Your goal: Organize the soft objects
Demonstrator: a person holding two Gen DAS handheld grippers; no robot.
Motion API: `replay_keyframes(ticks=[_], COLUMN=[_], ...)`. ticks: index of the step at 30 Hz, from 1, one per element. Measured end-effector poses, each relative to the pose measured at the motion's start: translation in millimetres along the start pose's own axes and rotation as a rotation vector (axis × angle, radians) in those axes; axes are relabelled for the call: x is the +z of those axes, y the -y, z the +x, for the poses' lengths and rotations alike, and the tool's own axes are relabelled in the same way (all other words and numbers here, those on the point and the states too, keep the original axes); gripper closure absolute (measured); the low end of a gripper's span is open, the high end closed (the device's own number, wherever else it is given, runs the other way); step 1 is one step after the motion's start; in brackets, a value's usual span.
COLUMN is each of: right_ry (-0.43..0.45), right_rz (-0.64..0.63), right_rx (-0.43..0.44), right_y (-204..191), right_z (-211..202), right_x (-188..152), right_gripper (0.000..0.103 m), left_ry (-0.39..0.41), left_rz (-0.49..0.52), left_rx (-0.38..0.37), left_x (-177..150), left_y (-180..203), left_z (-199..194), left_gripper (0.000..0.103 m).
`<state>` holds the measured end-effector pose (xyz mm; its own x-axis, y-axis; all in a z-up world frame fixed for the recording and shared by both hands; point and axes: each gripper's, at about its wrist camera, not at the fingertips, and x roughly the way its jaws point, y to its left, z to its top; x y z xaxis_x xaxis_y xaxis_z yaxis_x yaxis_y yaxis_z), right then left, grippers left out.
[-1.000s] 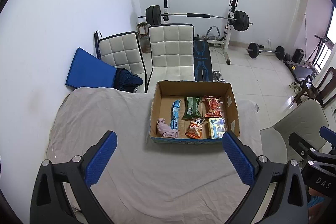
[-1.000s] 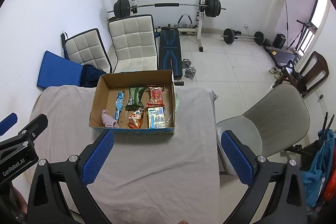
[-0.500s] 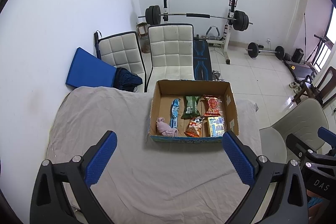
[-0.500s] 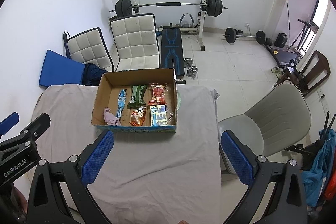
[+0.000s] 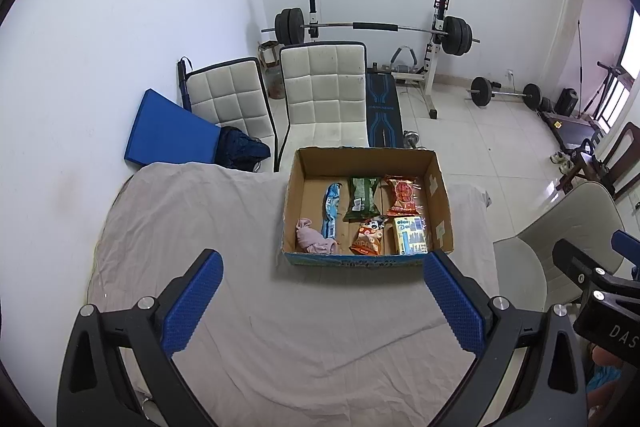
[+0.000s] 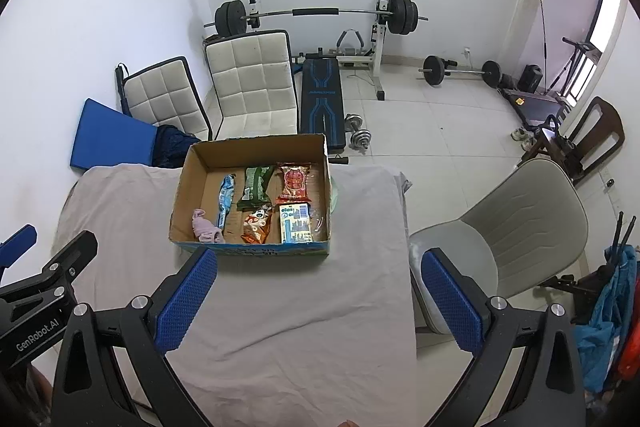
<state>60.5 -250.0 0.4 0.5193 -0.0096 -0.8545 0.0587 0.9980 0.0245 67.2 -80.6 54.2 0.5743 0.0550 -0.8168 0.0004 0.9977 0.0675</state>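
An open cardboard box (image 5: 442,195) (image 6: 326,167) stands on the far part of a table under a grey cloth (image 5: 208,227) (image 6: 320,307). In it lie a pink cloth (image 5: 314,241) (image 6: 206,229), a blue packet (image 5: 330,209), a green packet (image 5: 362,197), a red packet (image 5: 404,195), an orange packet (image 5: 368,237) and a yellow-blue carton (image 5: 410,235). My left gripper (image 5: 322,301) is open and empty, held above the cloth in front of the box. My right gripper (image 6: 318,297) is open and empty, to the right of the left one.
A grey plastic chair (image 6: 520,223) stands right of the table. Two white padded chairs (image 5: 324,95) and a blue mat (image 5: 168,135) stand behind it. A barbell rack (image 5: 372,27) and weights stand along the far wall.
Both grippers have drifted slightly, so the box sits a little lower and nearer in both views. Both stay open and empty.
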Motion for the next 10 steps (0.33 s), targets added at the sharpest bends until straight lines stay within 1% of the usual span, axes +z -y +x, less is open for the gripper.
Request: replay_keyframes(ticks=[10], right_ry=[0.002], right_rz=[-0.005], right_rx=[0.003], right_y=[2.6], right_z=[-2.5], right_x=[-3.2], right_gripper=[0.000], left_ry=[0.002], left_rz=[0.005], left_rx=[-0.001], left_x=[0.1], left_y=[0.9], left_z=[0.3], left_gripper=[0.000])
